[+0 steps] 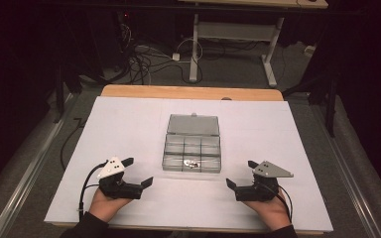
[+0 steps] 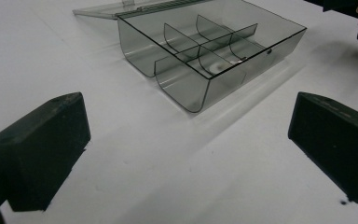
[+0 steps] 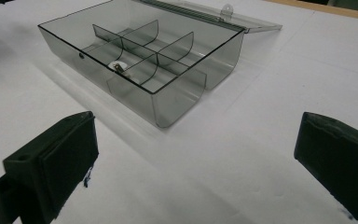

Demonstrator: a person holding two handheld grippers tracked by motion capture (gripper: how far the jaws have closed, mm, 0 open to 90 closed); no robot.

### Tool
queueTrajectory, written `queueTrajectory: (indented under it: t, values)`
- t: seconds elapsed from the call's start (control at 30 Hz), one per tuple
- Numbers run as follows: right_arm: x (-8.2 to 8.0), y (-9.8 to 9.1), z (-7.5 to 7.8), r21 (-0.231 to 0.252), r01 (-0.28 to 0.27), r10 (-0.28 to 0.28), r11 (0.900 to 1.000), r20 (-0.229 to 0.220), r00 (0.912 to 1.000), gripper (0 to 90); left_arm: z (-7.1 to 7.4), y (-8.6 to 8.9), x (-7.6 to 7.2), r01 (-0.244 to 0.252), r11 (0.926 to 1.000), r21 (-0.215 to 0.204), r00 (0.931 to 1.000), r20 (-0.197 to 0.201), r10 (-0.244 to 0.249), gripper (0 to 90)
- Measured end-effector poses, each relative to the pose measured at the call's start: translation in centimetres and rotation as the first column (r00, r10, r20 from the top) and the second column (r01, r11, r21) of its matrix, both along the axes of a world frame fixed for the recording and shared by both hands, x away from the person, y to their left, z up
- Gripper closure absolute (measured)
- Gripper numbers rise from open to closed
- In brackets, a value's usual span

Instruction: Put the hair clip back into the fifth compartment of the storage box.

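1. Left gripper [image 1: 140, 171], jaws apart and empty, rests near the white sheet's [image 1: 129, 119] near-left corner.
2. The open clear compartment box [image 1: 192, 148] sits mid-sheet, lid laid flat behind, bare sheet all round.
3. Right gripper [image 1: 241, 174], jaws spread and empty, rests near the near-right corner.

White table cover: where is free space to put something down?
Bare cover lies left and right of the open clear box, and between it and the left gripper and right gripper. Only the near middle compartment holds small parts.
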State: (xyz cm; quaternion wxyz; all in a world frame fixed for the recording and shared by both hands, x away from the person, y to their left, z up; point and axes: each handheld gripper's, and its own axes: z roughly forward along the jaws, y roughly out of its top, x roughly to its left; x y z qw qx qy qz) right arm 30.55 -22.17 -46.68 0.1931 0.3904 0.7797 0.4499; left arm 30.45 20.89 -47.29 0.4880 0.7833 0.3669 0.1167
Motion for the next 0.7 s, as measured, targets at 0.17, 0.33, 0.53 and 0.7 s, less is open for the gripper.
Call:
queueTrajectory:
  t: [0.17, 0.33, 0.53, 0.7]
  values:
    - [0.5, 0.3, 0.0, 0.001, 0.001, -0.001, 1.0, -0.002, 1.0, 0.4, 0.3, -0.6, 0.3, 0.002, 1.0, 0.001, 1.0, 0.0, -0.002, 0.0]
    - [0.8, 0.7, 0.5, 0.006, 0.002, -0.003, 1.0, 0.02, 0.9998, 0.4, 0.7, -1.2, 0.9, 0.008, 0.9999, 0.008, 0.9999, -0.009, -0.008, 0.0]
    - [1.3, 1.2, 0.8, 0.009, 0.002, -0.002, 1.0, 0.035, 0.9994, 1.0, 1.2, -2.2, 1.8, 0.024, 0.9996, 0.017, 0.9995, -0.021, -0.024, 0.0]
    - [1.6, 1.4, 1.0, 0.013, 0.016, -0.017, 0.9998, 0.033, 0.9993, 0.9, 1.6, -3.3, 2.7, 0.032, 0.9994, 0.013, 0.9994, -0.016, -0.032, 0.0]
